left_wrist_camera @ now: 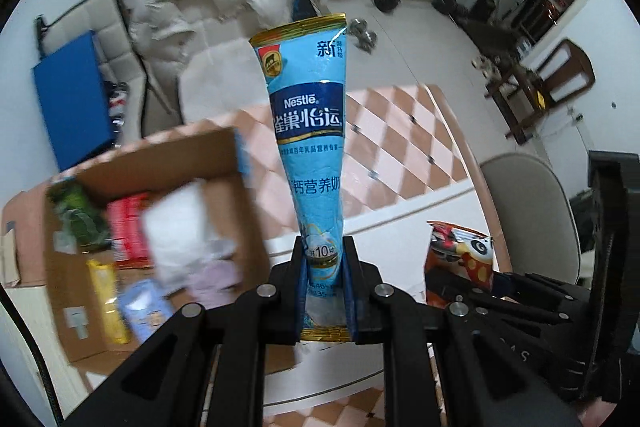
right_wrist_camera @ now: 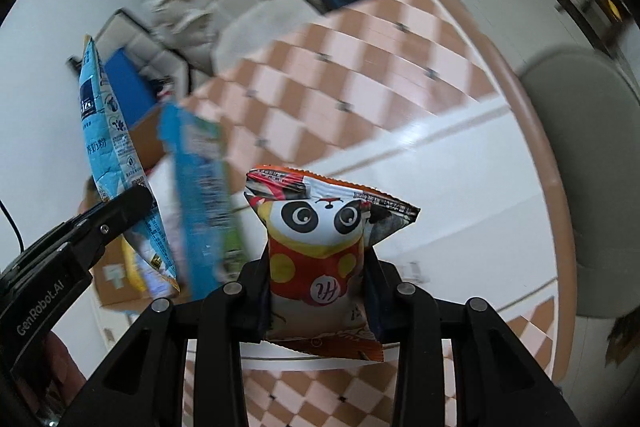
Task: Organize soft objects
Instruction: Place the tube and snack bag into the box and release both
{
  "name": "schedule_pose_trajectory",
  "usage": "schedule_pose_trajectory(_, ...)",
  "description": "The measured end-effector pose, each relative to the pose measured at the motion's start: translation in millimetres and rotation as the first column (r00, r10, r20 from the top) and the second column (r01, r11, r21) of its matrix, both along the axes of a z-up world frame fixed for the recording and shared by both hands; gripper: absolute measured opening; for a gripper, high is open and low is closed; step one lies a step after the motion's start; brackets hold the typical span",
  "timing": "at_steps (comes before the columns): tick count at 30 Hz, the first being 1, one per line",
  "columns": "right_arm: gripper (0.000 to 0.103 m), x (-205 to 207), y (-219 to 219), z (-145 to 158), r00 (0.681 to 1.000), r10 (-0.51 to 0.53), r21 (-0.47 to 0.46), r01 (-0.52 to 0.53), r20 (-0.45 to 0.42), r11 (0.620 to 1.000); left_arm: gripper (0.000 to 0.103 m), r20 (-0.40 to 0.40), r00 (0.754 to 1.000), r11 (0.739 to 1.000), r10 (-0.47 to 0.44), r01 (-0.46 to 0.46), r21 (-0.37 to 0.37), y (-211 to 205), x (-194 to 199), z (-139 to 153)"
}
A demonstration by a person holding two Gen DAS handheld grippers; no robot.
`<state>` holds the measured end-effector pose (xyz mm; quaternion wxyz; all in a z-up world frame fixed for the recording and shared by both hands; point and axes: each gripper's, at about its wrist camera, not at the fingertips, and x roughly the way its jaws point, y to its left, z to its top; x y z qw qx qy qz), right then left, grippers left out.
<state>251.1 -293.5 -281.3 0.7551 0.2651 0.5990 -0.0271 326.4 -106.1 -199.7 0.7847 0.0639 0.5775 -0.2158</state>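
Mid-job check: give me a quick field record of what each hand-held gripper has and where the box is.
left hand-held gripper: shut on blue Nestle milk powder sachet, held upright by its lower end
right hand-held gripper: shut on panda snack packet
cardboard box: open, to the left of the left gripper, already holding several packets
surface: checkered table
both items: lifted, not yet in the box

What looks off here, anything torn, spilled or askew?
Nothing spilled or torn. The Nestle pouch in the left tool and the panda snack bag in the right tool are pinched narrow. The cardboard box holds a jumbled heap.
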Motion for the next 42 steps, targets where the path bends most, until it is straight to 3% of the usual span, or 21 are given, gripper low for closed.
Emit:
schedule_pose_trajectory(6, 0.038, 37.9, 83.4, 34.8, 0.987, 0.150, 0.006, -0.151, 0.058, 0.989, 0.013, 0.049, 0.995, 0.995, 0.093, -0.095, 0.040, 86.1, 5.0, 25.1)
schedule_pose_trajectory(11, 0.038, 67.6, 143.0, 37.9, 0.971, 0.235, -0.027, -0.234, 0.046, 0.972, 0.013, 0.052, 0.983, 0.977, 0.176, -0.181, 0.113, 160.1, 16.6, 16.6)
schedule_pose_trajectory(16, 0.038, 95.2, 186.2, 17.0, 0.955, 0.295, -0.095, -0.296, -0.023, 0.950, 0.013, -0.027, 0.971, 0.946, 0.238, -0.225, 0.233, 219.4, 38.1, -33.8)
schedule_pose_trajectory(23, 0.038, 120.3, 205.6, -30.2, 0.936, 0.330, -0.176, -0.349, -0.126, 0.921, 0.013, -0.176, 0.935, 0.913, 0.309, -0.239, 0.330, 258.7, 59.0, -114.7)
schedule_pose_trajectory(25, 0.038, 125.0, 208.3, -41.0, 0.931, 0.332, -0.189, -0.358, -0.155, 0.915, 0.017, -0.241, 0.911, 0.907, 0.334, -0.242, 0.344, 268.6, 63.2, -135.3)
schedule_pose_trajectory(27, 0.039, 129.9, 210.4, -53.3, 0.923, 0.332, -0.199, -0.369, -0.195, 0.908, 0.018, -0.334, 0.865, 0.897, 0.373, -0.245, 0.367, 275.3, 65.1, -157.0)
schedule_pose_trajectory(28, 0.039, 132.2, 210.1, -60.8, 0.919, 0.328, -0.182, -0.369, -0.220, 0.912, 0.020, -0.352, 0.857, 0.900, 0.377, -0.249, 0.357, 277.1, 64.9, -161.0)
schedule_pose_trajectory(29, 0.041, 133.7, 208.7, -67.0, 0.915, 0.320, -0.160, -0.363, -0.246, 0.918, 0.021, -0.354, 0.855, 0.901, 0.380, -0.255, 0.351, 278.2, 65.1, -162.8)
schedule_pose_trajectory(31, 0.055, 134.9, 208.5, -72.8, 0.910, 0.316, -0.154, -0.364, -0.270, 0.918, 0.030, -0.334, 0.859, 0.898, 0.388, -0.272, 0.345, 279.4, 65.5, -161.5)
schedule_pose_trajectory(33, 0.092, 133.7, 208.9, -70.7, 0.909, 0.317, -0.167, -0.369, -0.272, 0.914, 0.034, -0.320, 0.867, 0.902, 0.382, -0.275, 0.333, 278.2, 65.9, -157.2)
schedule_pose_trajectory(39, 0.094, 128.0, 211.2, -64.4, 0.915, 0.309, -0.175, -0.359, -0.259, 0.917, 0.049, -0.275, 0.893, 0.915, 0.356, -0.275, 0.294, 267.4, 62.5, -132.0)
schedule_pose_trajectory(42, 0.099, 121.9, 211.6, -56.1, 0.920, 0.307, -0.173, -0.353, -0.245, 0.920, 0.062, -0.229, 0.915, 0.925, 0.331, -0.266, 0.272, 254.0, 53.5, -113.3)
